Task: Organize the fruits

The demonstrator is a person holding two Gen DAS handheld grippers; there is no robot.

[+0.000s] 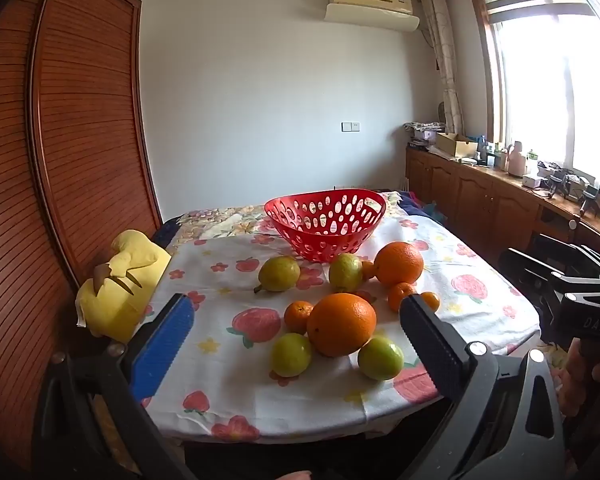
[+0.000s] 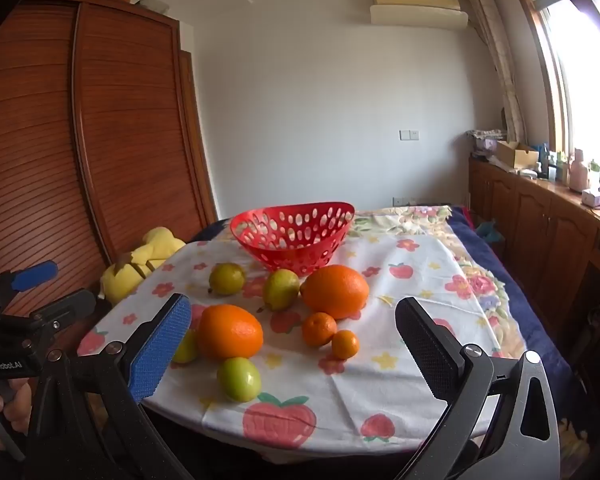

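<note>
Nothing sorted yet: your left tongs (image 1: pixel 296 336) and right tongs (image 2: pixel 294 340) both gape wide, empty. Red perforated plastic basket (image 1: pixel 325 222) sits empty beyond them; round oranges and green-yellow fruits (image 1: pixel 342 324) lie loose on the cloth between.

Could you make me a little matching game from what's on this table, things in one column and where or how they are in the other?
Things:
1. red basket
2. yellow plush toy
3. near big orange
4. left claw

States:
a. wide open, holding nothing
b. empty, at the far side behind the fruit
c. at the table's left edge
d. between two green fruits at the front

Pairs: 1-b, 2-c, 3-d, 4-a
</note>
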